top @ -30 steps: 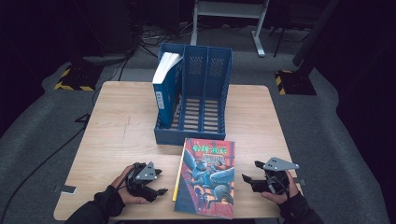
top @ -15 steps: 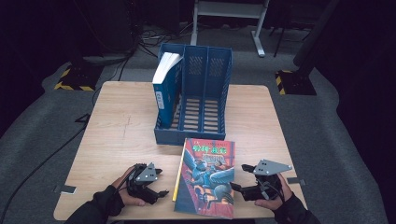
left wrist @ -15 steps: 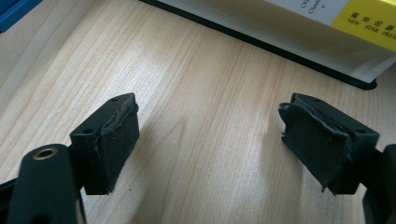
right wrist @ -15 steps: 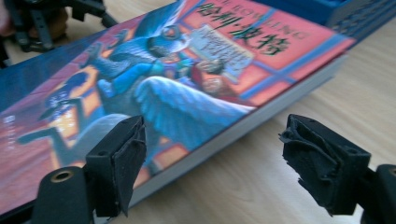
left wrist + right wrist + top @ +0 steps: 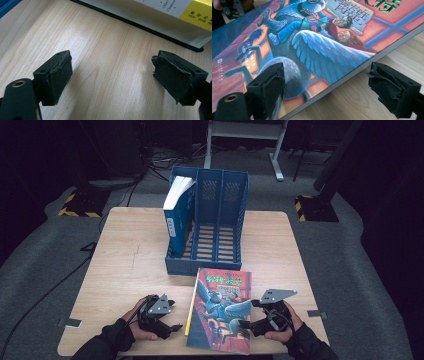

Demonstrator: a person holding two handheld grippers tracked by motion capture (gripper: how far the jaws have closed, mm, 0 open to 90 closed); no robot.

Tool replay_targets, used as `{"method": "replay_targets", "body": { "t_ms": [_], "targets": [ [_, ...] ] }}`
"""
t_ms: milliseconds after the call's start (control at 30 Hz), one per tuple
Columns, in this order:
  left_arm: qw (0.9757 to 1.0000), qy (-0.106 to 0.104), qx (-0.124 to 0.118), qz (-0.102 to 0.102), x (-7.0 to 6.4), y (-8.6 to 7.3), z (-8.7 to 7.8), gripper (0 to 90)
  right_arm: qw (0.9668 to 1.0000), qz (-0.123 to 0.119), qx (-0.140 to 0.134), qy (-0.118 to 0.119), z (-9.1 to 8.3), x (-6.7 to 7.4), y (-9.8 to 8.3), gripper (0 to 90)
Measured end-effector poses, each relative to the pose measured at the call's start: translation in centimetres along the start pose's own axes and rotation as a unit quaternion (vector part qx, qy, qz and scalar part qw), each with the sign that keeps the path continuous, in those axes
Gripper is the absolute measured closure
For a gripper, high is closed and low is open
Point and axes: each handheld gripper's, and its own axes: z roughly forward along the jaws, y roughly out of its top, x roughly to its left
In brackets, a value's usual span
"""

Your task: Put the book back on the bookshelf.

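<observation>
1. Left gripper (image 5: pixel 167 327), jaws spread and just been opening, nothing between them, just left of book (image 5: pixel 222 307); book cut off at top in its view.
2. Right gripper (image 5: pixel 247 324), jaws wide, just been opening; one jaw over the cover, other over table (image 5: pixel 125 265), book edge between, pads not pressing.
3. Book flat at near table edge.
4. File rack (image 5: pixel 220 227) behind, blue binder (image 5: pixel 176 217) in left slot.
5. Room dark, floor cables hard to make out.

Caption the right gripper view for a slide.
Open right gripper straddling the edge of a colourful book lying flat on the wooden table.
</observation>
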Motion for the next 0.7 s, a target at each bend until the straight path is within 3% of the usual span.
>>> {"method": "replay_targets", "body": {
  "t_ms": [100, 300, 333, 500, 667, 700],
  "targets": [
    [1.0, -0.002, -0.001, 0.001, 0.0, 0.0, 0.1, 15.2, 1.0, 0.003, 0.004, 0.002, 0.2, 0.0, 0.2, 11.5],
    [1.0, -0.003, -0.001, 0.0, 0.0, 0.2, 0.2, 14.9, 0.9986, -0.043, -0.002, -0.029, -0.4, 0.9, 0.9, 15.9],
    [1.0, -0.002, -0.002, 0.001, 0.0, 0.2, 0.2, 14.9, 0.9991, -0.036, -0.013, -0.016, -0.4, 0.8, 1.1, 17.9],
    [1.0, -0.003, 0.0, 0.002, 0.0, 0.2, 0.2, 14.9, 0.9984, -0.05, -0.018, -0.02, 0.0, 0.8, 1.7, 21.0],
    [1.0, -0.003, 0.0, 0.001, 0.1, 0.3, 0.3, 14.9, 0.9984, -0.047, -0.027, -0.016, 0.9, 0.6, 2.3, 32.8],
    [1.0, -0.004, 0.0, 0.001, 0.1, 0.3, 0.3, 14.9, 0.9984, -0.042, -0.037, -0.009, 0.9, 0.4, 2.6, 42.5]
  ]
}}
